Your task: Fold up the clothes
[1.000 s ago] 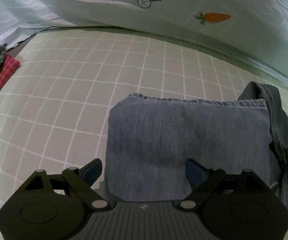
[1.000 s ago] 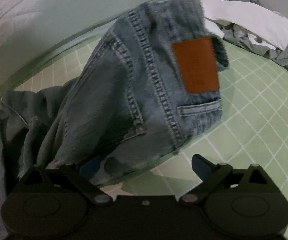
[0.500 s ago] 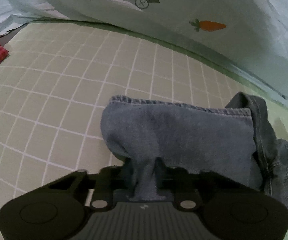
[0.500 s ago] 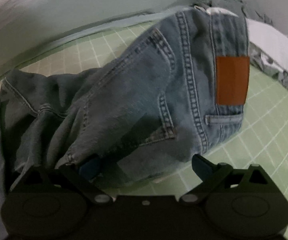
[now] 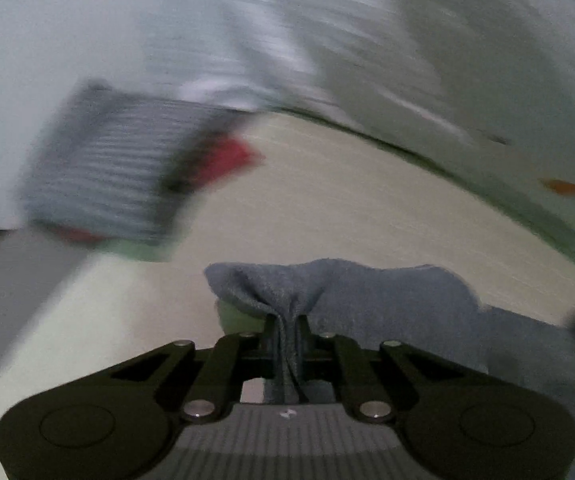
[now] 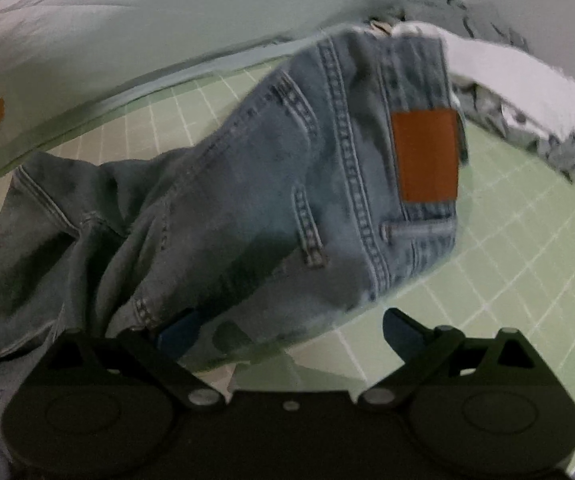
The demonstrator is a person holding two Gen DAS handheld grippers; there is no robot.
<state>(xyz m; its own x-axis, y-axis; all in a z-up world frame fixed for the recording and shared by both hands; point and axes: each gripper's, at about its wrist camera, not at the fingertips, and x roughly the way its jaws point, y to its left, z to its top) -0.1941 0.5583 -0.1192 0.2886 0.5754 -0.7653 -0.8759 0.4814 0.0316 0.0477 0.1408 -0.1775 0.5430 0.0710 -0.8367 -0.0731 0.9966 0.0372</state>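
A pair of blue jeans [image 6: 255, 200] lies rumpled on the green checked sheet [image 6: 507, 264], its waist with an orange leather patch [image 6: 425, 156] to the right. My right gripper [image 6: 287, 330] is open at the jeans' near edge, with the left fingertip [image 6: 177, 330] against the denim. In the left wrist view my left gripper [image 5: 287, 328] is shut on a bunched fold of the jeans' leg [image 5: 367, 292] and holds it above the sheet. That view is motion-blurred.
A pale quilt with carrot prints [image 6: 87, 40] runs along the back. A pile of white and grey clothes [image 6: 519, 96] lies at the back right. A folded grey and red stack [image 5: 127, 176] sits at the left in the left wrist view.
My left gripper has shut on the jeans' leg, lifted it, and swung left fast. My right gripper stays open and has edged closer to the jeans.
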